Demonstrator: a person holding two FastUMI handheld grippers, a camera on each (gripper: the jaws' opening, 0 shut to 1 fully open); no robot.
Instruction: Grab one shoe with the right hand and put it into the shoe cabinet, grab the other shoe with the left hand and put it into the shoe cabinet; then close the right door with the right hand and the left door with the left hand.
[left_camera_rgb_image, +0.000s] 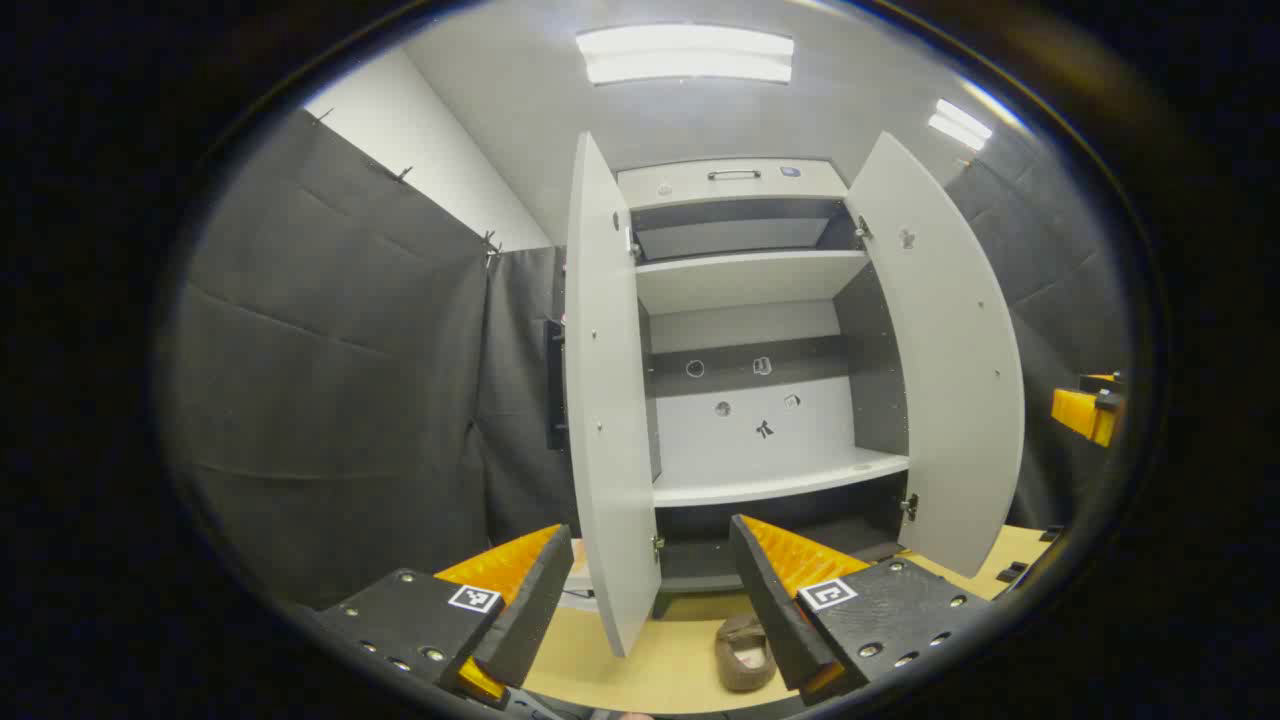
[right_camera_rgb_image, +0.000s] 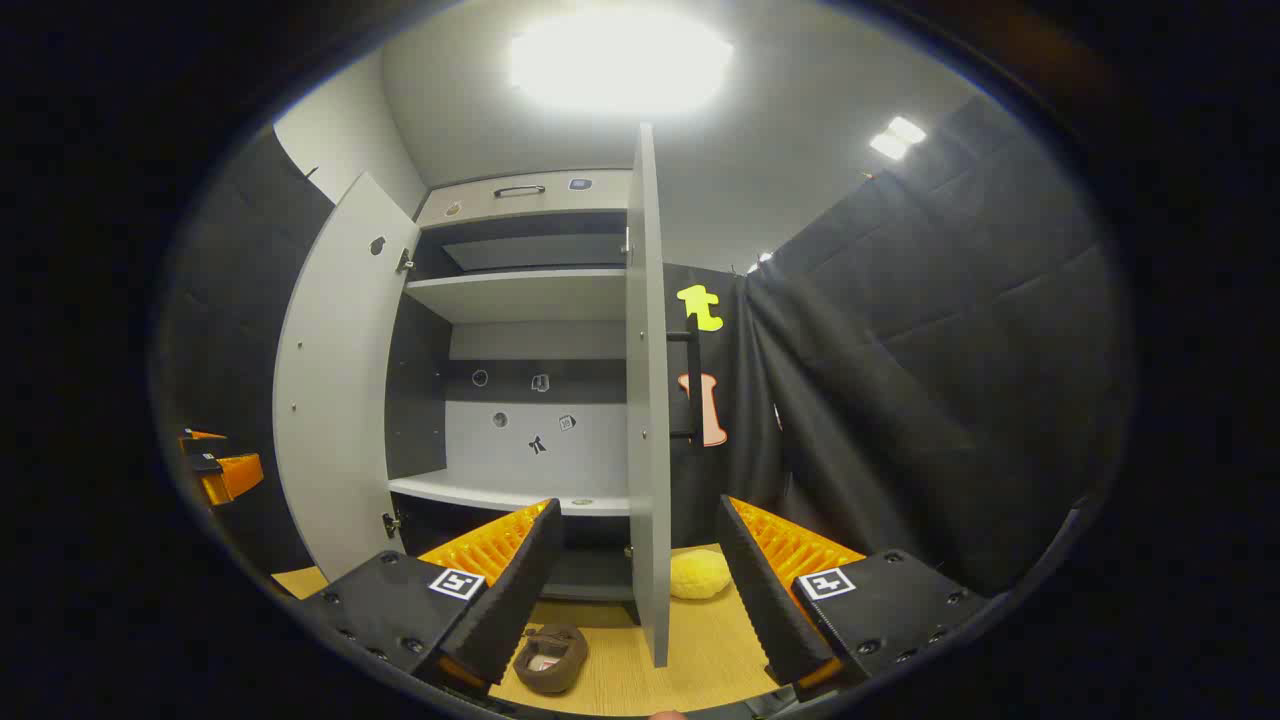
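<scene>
A white shoe cabinet (left_camera_rgb_image: 745, 280) stands ahead with both doors swung wide: left door (left_camera_rgb_image: 605, 400), right door (left_camera_rgb_image: 950, 350). Its lower shelf (left_camera_rgb_image: 780, 485) is bare. A brown shoe (left_camera_rgb_image: 742, 655) lies on the wooden surface in front, just beside the right finger of my left gripper (left_camera_rgb_image: 645, 600), which is open and holds nothing. In the right gripper view the same brown shoe (right_camera_rgb_image: 550, 658) lies low between the fingers of my right gripper (right_camera_rgb_image: 635, 590), also open with nothing in it. The right door (right_camera_rgb_image: 648, 400) shows edge-on there, the left door (right_camera_rgb_image: 335, 400) farther left.
A yellow fluffy object (right_camera_rgb_image: 700, 575) sits on the wood just right of the right door's edge. The other gripper shows at each view's side: the right gripper (left_camera_rgb_image: 1085, 412) and the left gripper (right_camera_rgb_image: 222, 472). Black cloth walls close in on both sides.
</scene>
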